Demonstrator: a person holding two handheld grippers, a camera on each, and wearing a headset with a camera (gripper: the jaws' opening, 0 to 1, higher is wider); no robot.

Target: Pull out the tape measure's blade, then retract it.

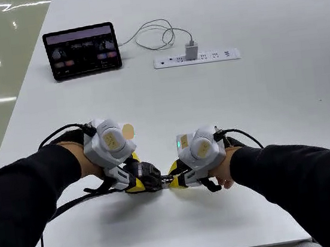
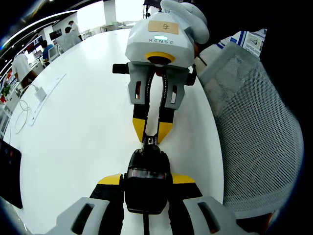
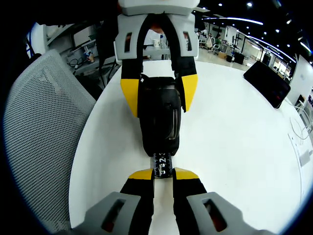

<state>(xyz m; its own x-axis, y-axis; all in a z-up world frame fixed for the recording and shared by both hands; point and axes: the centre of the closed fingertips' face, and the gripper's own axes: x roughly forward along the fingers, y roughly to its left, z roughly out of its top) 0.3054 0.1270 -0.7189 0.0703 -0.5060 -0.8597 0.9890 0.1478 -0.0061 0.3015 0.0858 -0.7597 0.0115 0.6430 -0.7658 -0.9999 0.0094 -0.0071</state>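
A black tape measure [image 1: 149, 176] lies low over the white table [image 1: 259, 106] near its front edge. My left gripper [image 1: 143, 179] is shut on the tape measure's body [image 2: 146, 178], one yellow fingertip on each side. My right gripper [image 1: 173, 181] faces it, tip to tip. In the right gripper view the right gripper [image 3: 163, 174] is shut on the blade [image 3: 162, 165], which sticks out of the case [image 3: 159, 120] by only a short length with printed numbers. The left gripper view has the right gripper's fingertips [image 2: 139, 128] pinching the blade's end [image 2: 150, 141].
A tablet [image 1: 82, 50] stands at the back left of the table. A white power strip [image 1: 196, 57] with a charger and looped cable lies behind centre. A grey mesh chair [image 2: 254, 137] is close to the table's near edge.
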